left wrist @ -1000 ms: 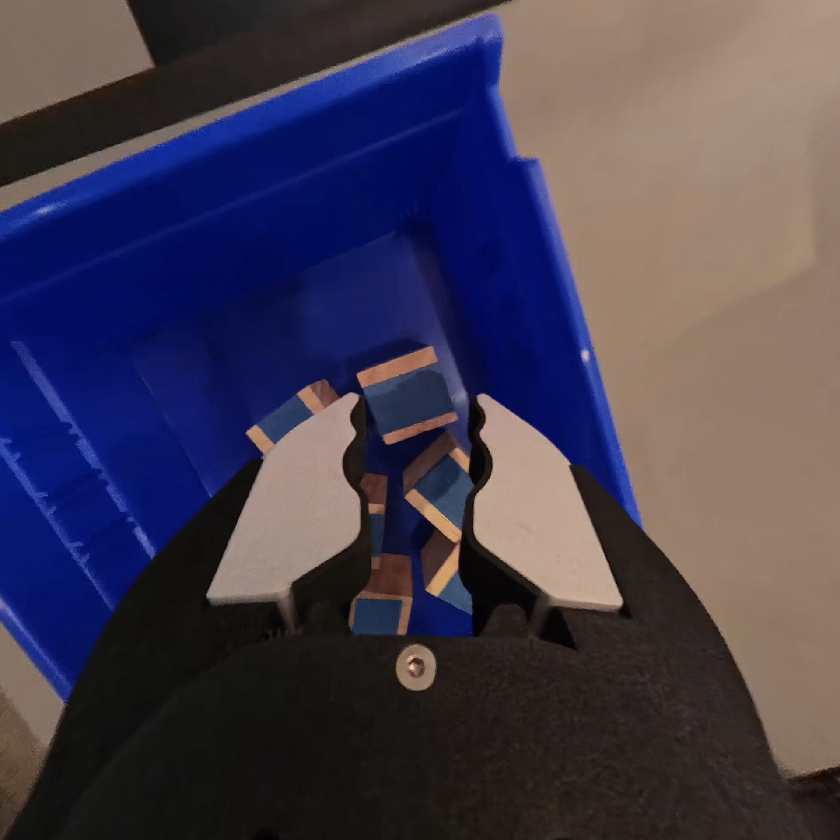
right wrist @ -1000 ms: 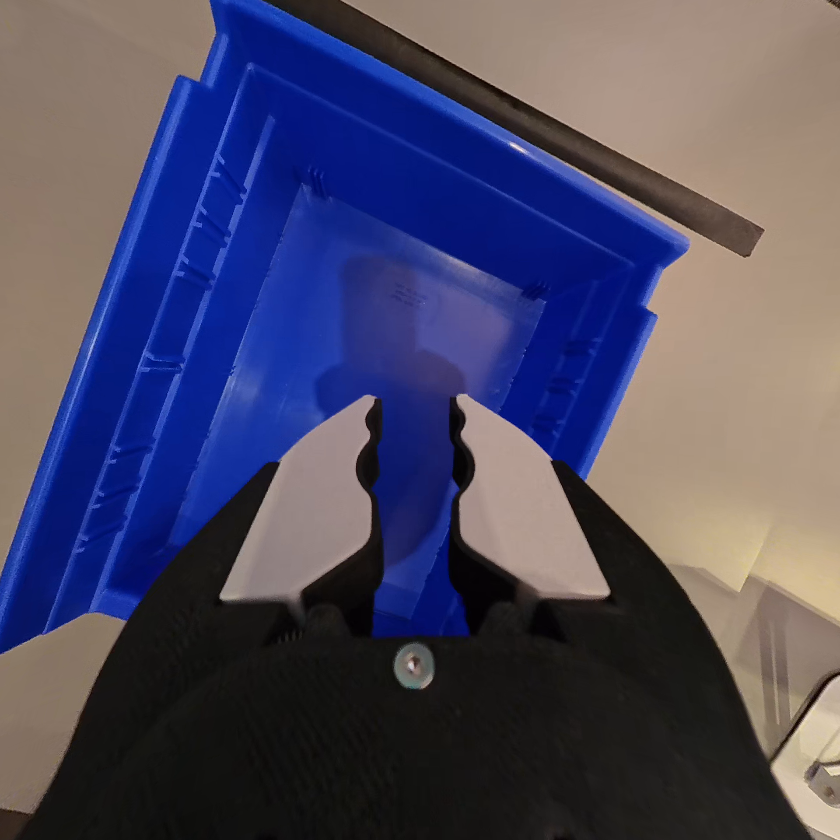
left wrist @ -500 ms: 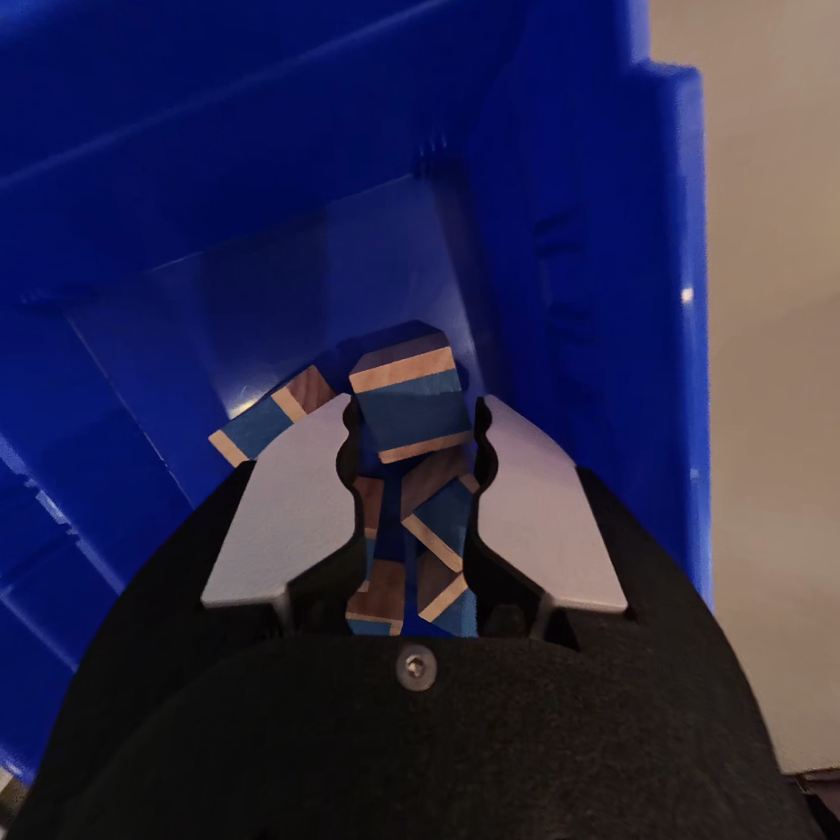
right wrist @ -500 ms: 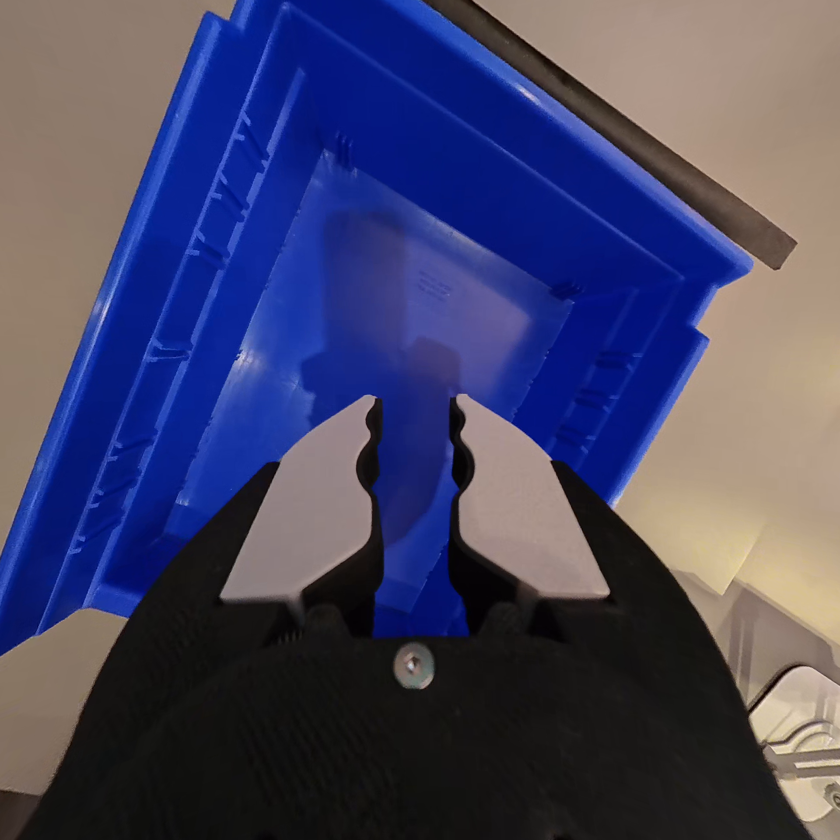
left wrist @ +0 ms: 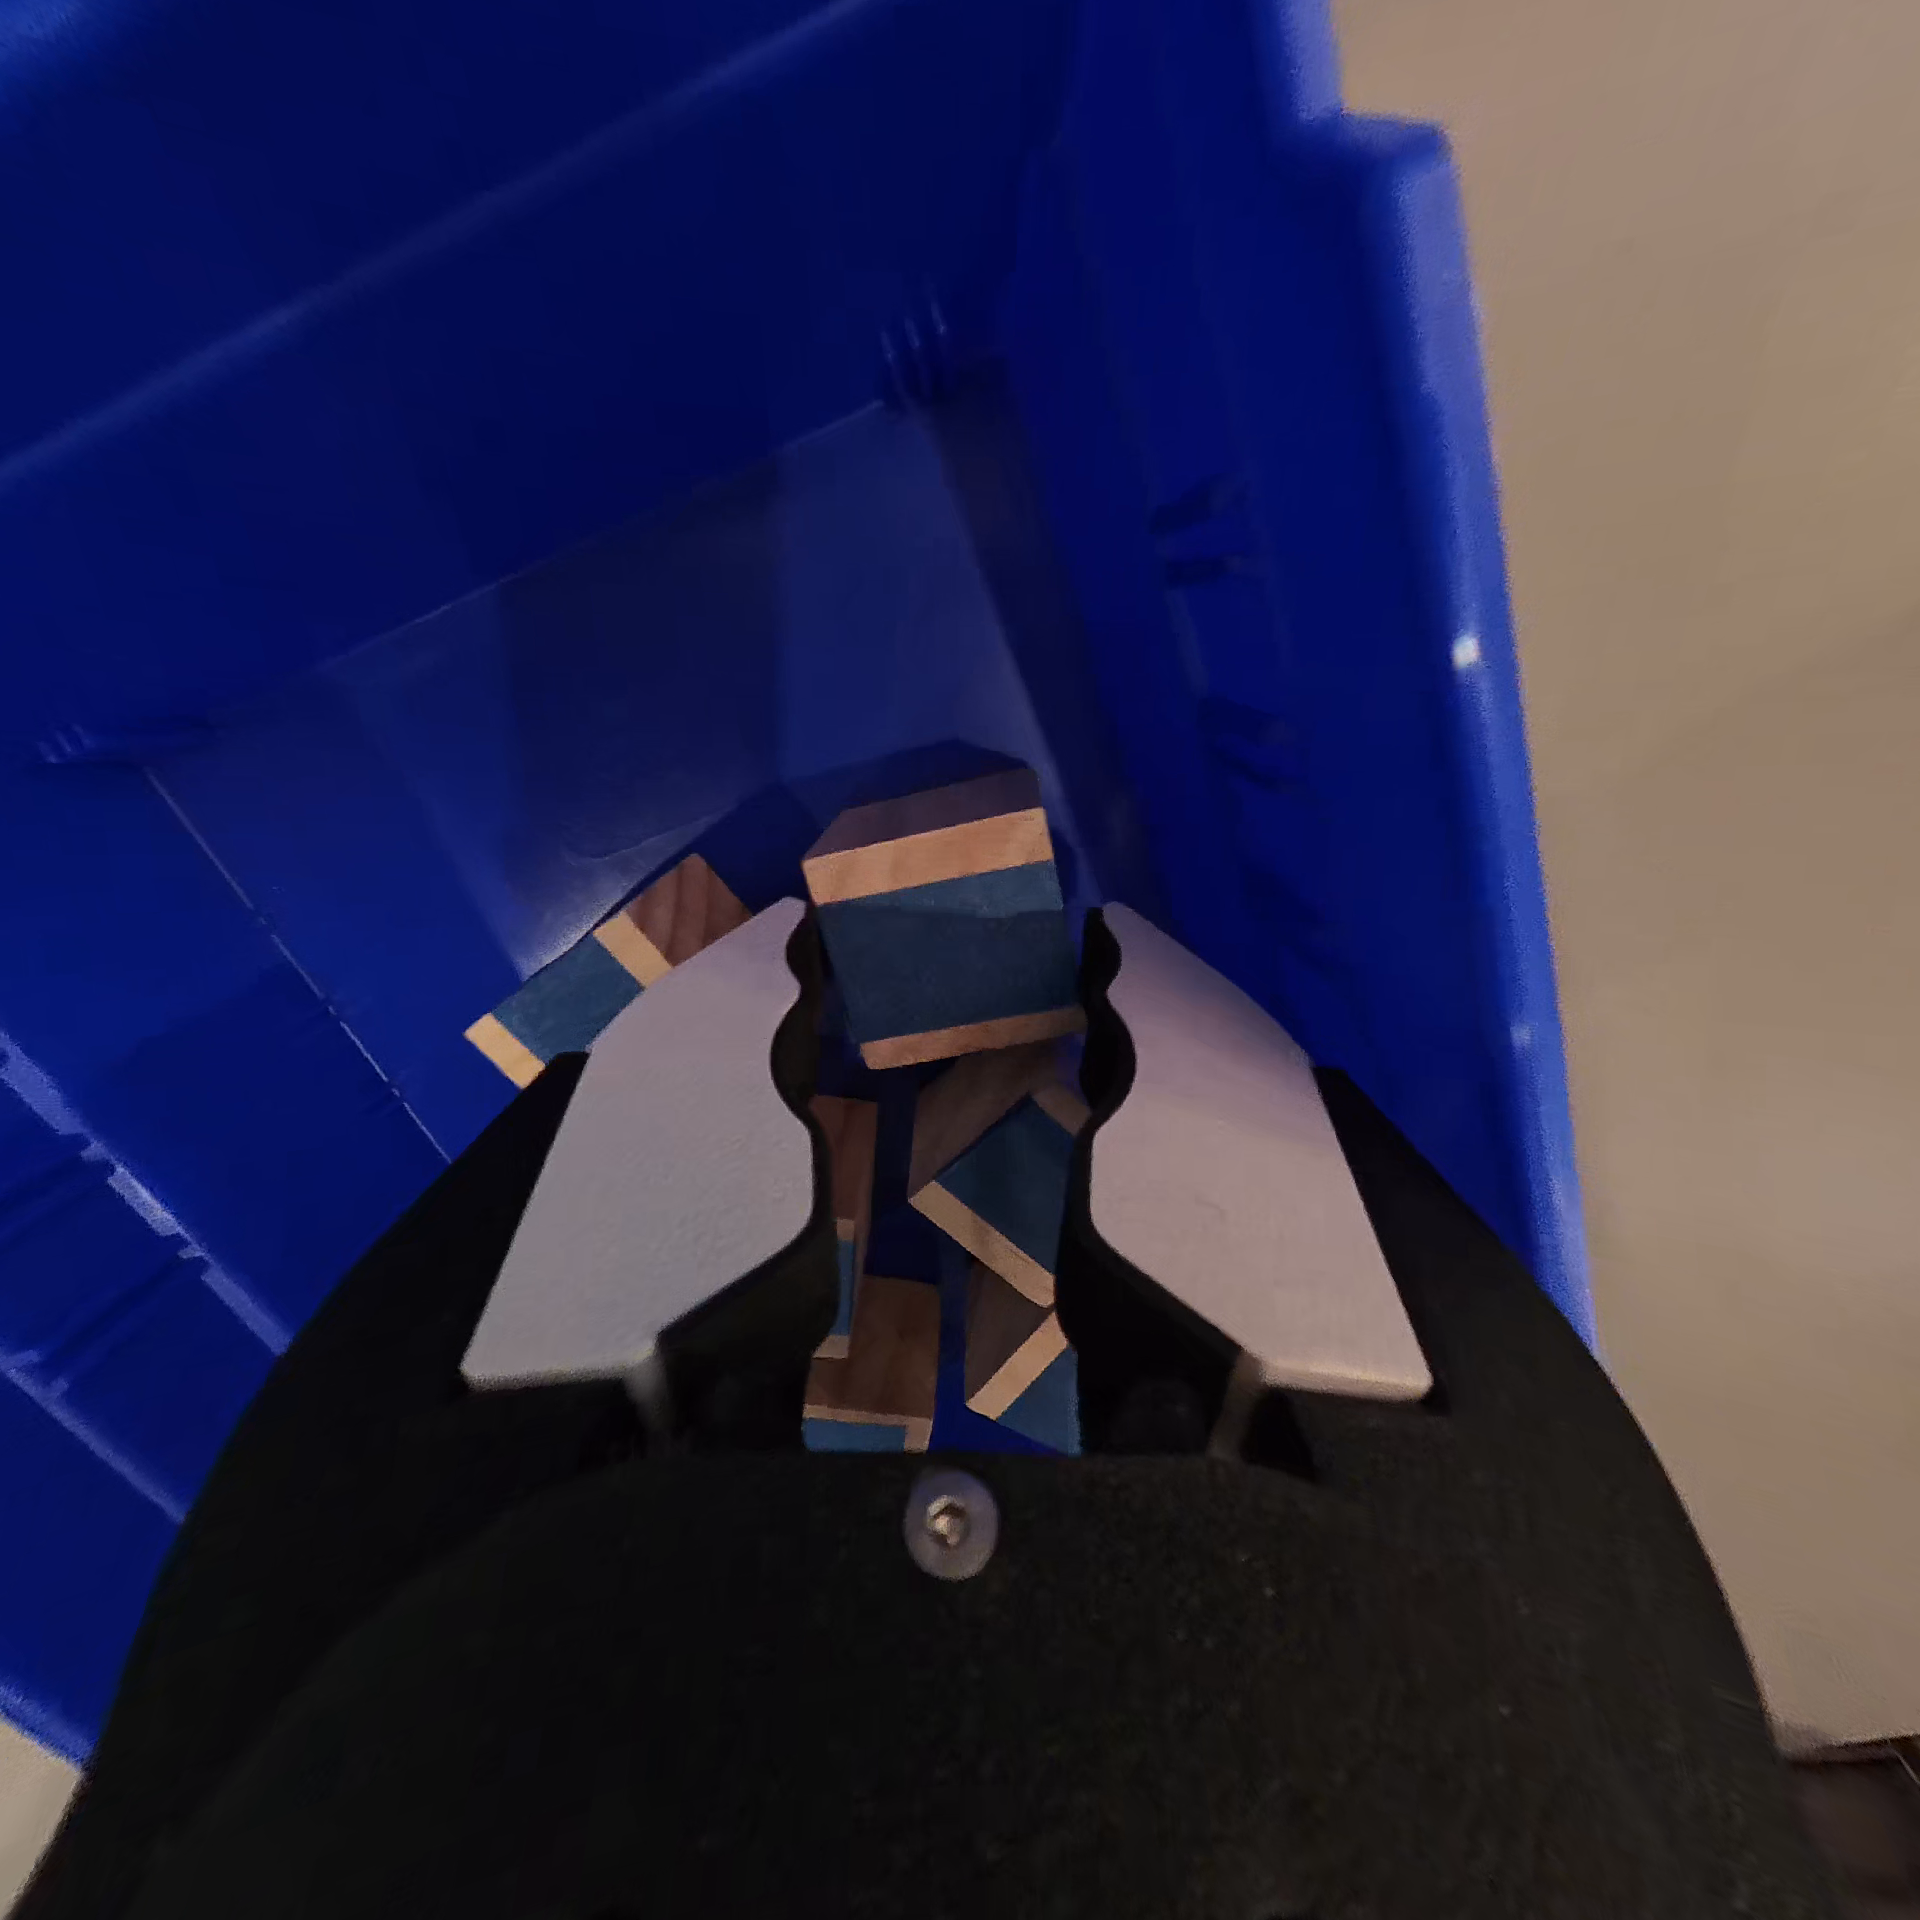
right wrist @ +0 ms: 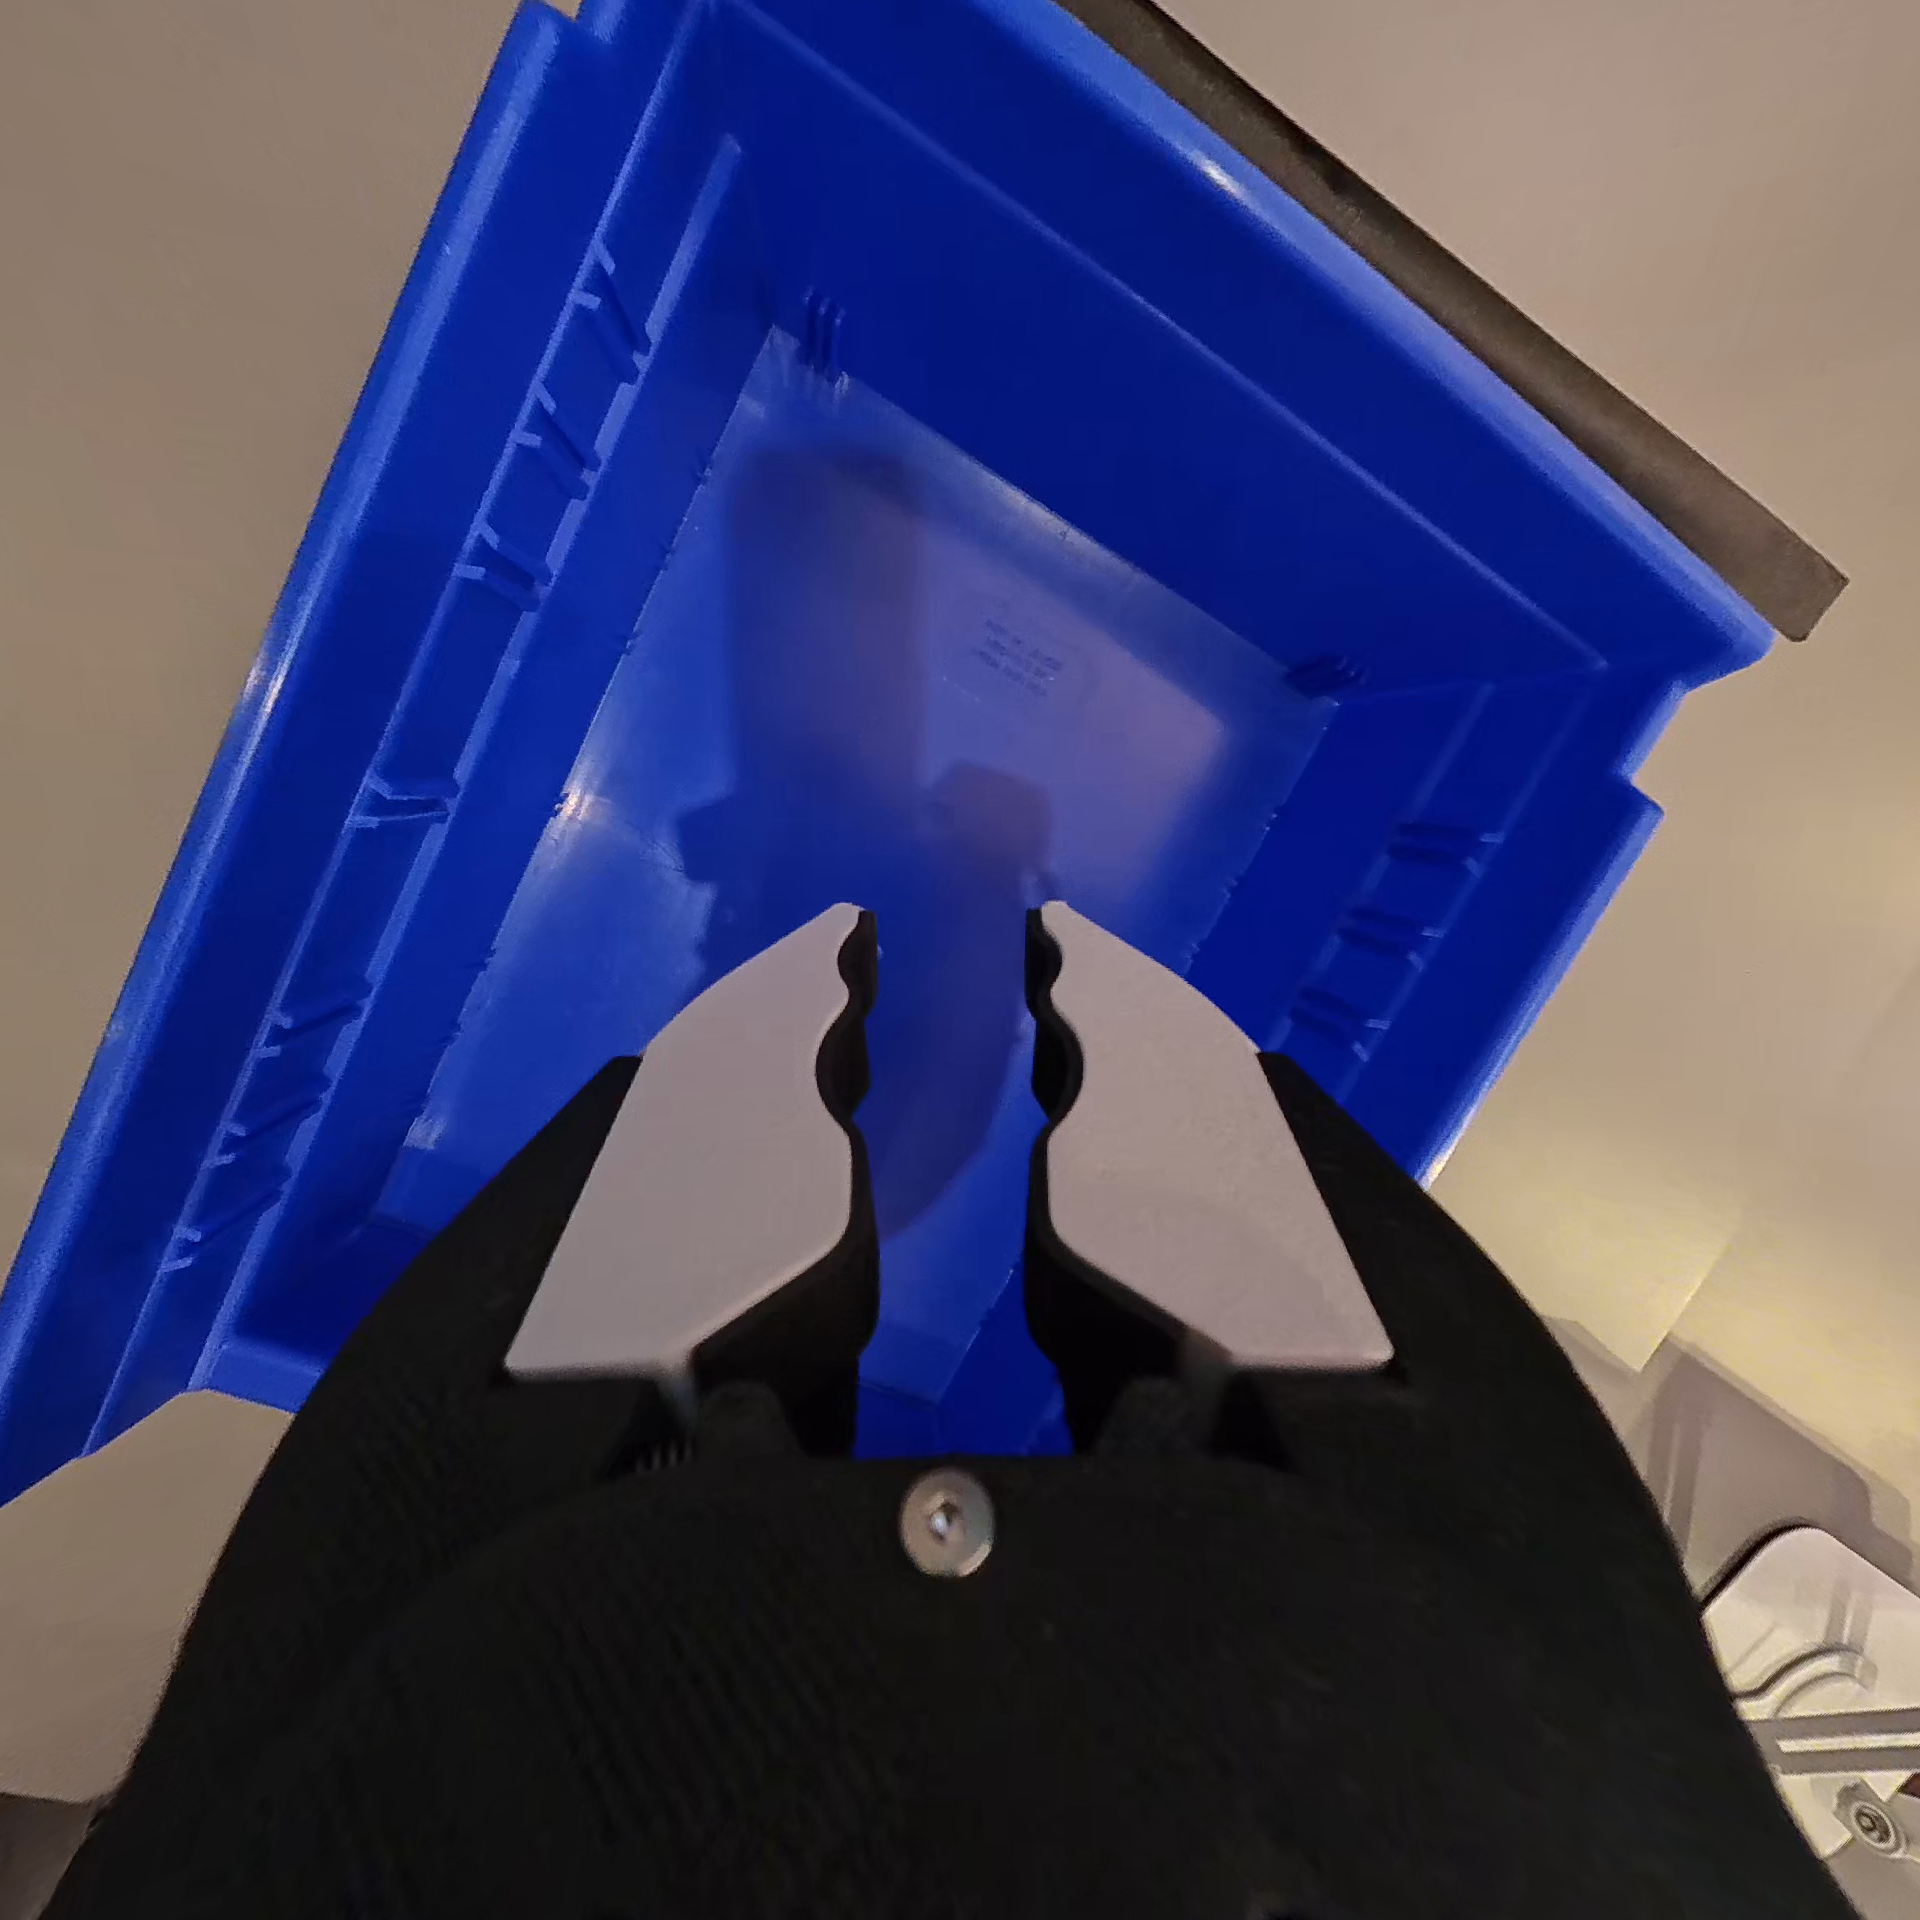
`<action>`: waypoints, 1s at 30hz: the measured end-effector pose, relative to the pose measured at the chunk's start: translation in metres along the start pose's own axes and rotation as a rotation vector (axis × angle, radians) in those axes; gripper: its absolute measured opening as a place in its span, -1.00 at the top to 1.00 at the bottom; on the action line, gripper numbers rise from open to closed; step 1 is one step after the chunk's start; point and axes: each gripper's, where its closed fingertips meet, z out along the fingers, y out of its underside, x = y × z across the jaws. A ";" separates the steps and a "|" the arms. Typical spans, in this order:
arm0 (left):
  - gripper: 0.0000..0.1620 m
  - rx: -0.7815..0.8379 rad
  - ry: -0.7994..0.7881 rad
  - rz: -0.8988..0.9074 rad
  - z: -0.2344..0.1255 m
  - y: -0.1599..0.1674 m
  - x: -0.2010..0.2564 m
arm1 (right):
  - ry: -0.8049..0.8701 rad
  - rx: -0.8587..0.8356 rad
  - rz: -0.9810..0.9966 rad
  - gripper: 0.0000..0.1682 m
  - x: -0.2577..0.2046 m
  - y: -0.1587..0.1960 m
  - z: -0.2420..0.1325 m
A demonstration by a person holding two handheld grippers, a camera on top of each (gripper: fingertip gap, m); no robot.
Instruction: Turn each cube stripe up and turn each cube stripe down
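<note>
- The left gripper [left wrist: 948, 925], black with pale grey finger plates, has its jaws spread around a wooden cube with a blue stripe [left wrist: 940, 935]; whether the fingertips [left wrist: 748, 956] press its sides cannot be told.
- That cube sits at the tips, its blue band facing the camera between two pale wood edges.
- More striped wooden cubes [left wrist: 997, 1195] lie lower in the gap, and another one [left wrist: 603, 977] is just left of the left finger.
- All of them rest in a blue plastic bin [left wrist: 1247, 520], near its right wall.
- The right gripper [right wrist: 948, 925] hangs open and holds nothing, over the bare floor of a second blue plastic bin [right wrist: 468, 623] on a beige tabletop [right wrist: 208, 208].
</note>
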 end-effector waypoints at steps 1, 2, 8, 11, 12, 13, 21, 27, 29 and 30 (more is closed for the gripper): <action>0.41 0.013 0.003 0.000 -0.003 -0.001 -0.001 | 0.001 0.000 0.001 0.66 0.000 0.000 0.000; 0.41 0.029 0.005 0.000 -0.007 -0.002 -0.002 | 0.003 -0.001 0.000 0.66 0.001 0.000 0.000; 0.42 0.171 0.202 -0.030 -0.060 0.000 0.005 | 0.038 0.023 -0.012 0.67 0.001 -0.005 -0.007; 0.42 0.318 0.288 -0.040 -0.101 0.000 0.003 | 0.086 0.082 -0.029 0.70 -0.002 -0.017 -0.021; 0.42 0.382 0.336 -0.034 -0.117 0.000 0.006 | 0.114 0.121 -0.047 0.70 -0.004 -0.025 -0.029; 0.42 0.442 0.400 -0.023 -0.133 0.000 0.012 | 0.139 0.175 -0.073 0.70 -0.010 -0.035 -0.039; 0.42 0.619 0.745 0.215 -0.195 -0.001 0.092 | -0.079 0.851 -0.438 0.49 -0.185 -0.126 -0.109; 0.43 0.515 0.951 0.340 -0.188 -0.002 0.160 | -0.250 1.133 -0.482 0.12 -0.296 -0.130 -0.103; 0.43 0.481 1.005 0.376 -0.187 0.000 0.180 | -0.243 1.252 -0.424 0.09 -0.301 -0.128 -0.111; 0.43 0.469 1.030 0.394 -0.187 0.002 0.189 | -0.245 1.305 -0.399 0.09 -0.301 -0.127 -0.116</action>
